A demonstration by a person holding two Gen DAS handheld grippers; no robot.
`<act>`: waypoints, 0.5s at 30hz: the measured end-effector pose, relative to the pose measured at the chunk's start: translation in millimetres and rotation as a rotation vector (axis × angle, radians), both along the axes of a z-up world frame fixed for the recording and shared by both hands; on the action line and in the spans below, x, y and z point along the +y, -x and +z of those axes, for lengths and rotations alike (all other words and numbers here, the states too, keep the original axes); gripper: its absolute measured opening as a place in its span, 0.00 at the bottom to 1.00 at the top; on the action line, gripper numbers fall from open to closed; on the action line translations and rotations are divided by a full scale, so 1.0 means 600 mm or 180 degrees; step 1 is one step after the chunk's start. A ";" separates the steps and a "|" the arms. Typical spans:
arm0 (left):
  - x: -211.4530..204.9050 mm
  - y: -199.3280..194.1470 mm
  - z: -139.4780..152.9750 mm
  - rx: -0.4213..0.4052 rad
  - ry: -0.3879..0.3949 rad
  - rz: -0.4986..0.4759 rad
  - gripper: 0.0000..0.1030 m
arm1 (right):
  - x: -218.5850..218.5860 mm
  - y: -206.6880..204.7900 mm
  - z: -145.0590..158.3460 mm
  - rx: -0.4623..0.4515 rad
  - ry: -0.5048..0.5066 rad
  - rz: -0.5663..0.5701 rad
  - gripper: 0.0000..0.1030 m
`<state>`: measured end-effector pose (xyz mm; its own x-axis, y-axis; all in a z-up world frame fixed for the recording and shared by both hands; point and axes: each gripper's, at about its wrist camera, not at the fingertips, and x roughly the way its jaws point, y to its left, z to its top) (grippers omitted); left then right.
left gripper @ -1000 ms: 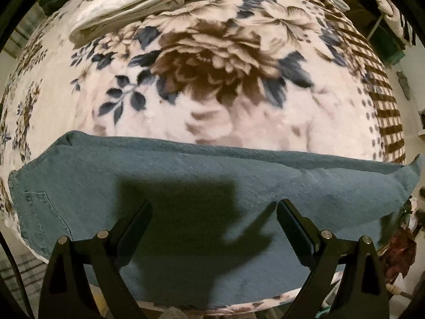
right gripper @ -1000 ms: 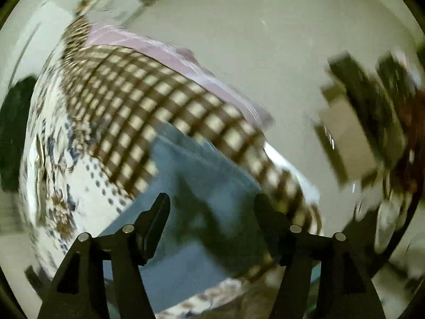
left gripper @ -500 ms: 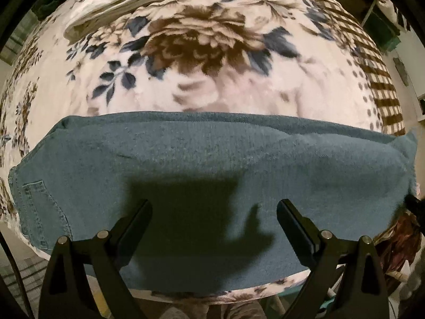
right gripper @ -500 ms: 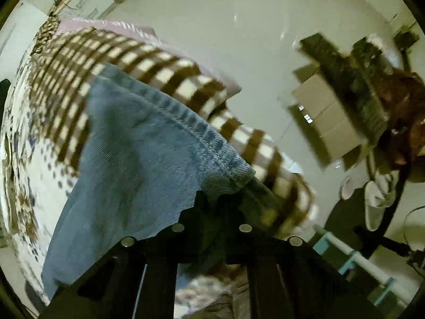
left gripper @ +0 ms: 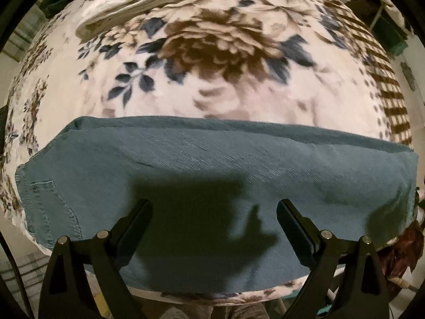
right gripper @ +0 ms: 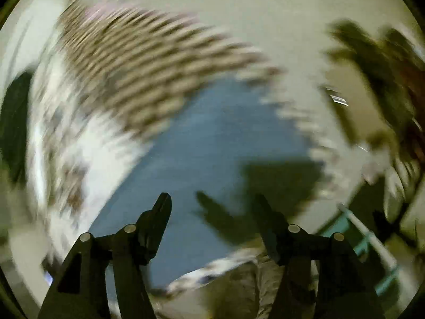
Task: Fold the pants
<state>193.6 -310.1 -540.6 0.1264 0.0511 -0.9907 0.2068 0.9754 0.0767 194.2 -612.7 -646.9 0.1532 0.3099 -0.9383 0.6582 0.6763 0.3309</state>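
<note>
Lying flat along the near edge of the bed with the soft flowered blanket [left gripper: 239,85]: blue-green denim pants [left gripper: 212,164], folded into one long band, back pocket near the left end. Hovering just above the cloth, left tongs [left gripper: 213,212], wide open, holding nothing. Swinging fast over the right end of the band, right tongs [right gripper: 211,207], also spread open and empty; very blurry picture there, so hard to say more.

Looks like thick, heavy cloth, soft but a bit stiff, not slippery and not breakable. Probably several layers stacked, so likely to sag and slide apart if grabbed by the top layer only. Best to pinch all layers together, right at the edge near each end, one tongs on each side. Then lift both ends evenly and lay one end over the other. Grabbing blanket fuzz by mistake would be easy, so bite only the denim.
</note>
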 end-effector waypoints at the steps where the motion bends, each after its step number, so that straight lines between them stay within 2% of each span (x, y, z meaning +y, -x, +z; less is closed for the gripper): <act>1: 0.005 -0.005 -0.002 0.0005 -0.0008 0.0022 0.93 | 0.035 -0.042 -0.001 0.0005 0.0046 0.0394 0.64; 2: 0.011 -0.009 -0.004 0.0013 -0.0027 0.0054 0.93 | 0.091 -0.097 -0.006 0.0051 0.0241 0.1000 0.64; 4: 0.022 -0.022 -0.008 0.0031 -0.0072 0.0076 0.93 | 0.178 -0.158 -0.034 0.0213 0.0550 0.1898 0.64; 7: 0.044 -0.035 -0.018 0.0079 -0.0117 0.0160 0.93 | 0.258 -0.196 -0.099 0.0577 0.0799 0.2706 0.64; 9: 0.068 -0.035 -0.030 0.0150 -0.0104 0.0270 0.93 | 0.286 -0.196 -0.122 0.0667 0.0987 0.2950 0.61; 10: 0.080 -0.035 -0.034 0.0180 -0.0094 0.0306 0.93 | 0.294 -0.194 -0.122 0.0604 0.1059 0.2999 0.54; 11: 0.090 -0.031 -0.039 0.0207 -0.0087 0.0345 0.93 | 0.299 -0.189 -0.111 0.0498 0.1148 0.2962 0.23; 12: 0.101 -0.031 -0.040 0.0215 -0.0085 0.0358 0.93 | 0.300 -0.186 -0.098 0.0437 0.1209 0.2877 0.04; 15: 0.126 -0.016 -0.047 0.0225 -0.0063 0.0418 0.93 | 0.290 -0.160 -0.041 0.0077 0.1366 0.2540 0.03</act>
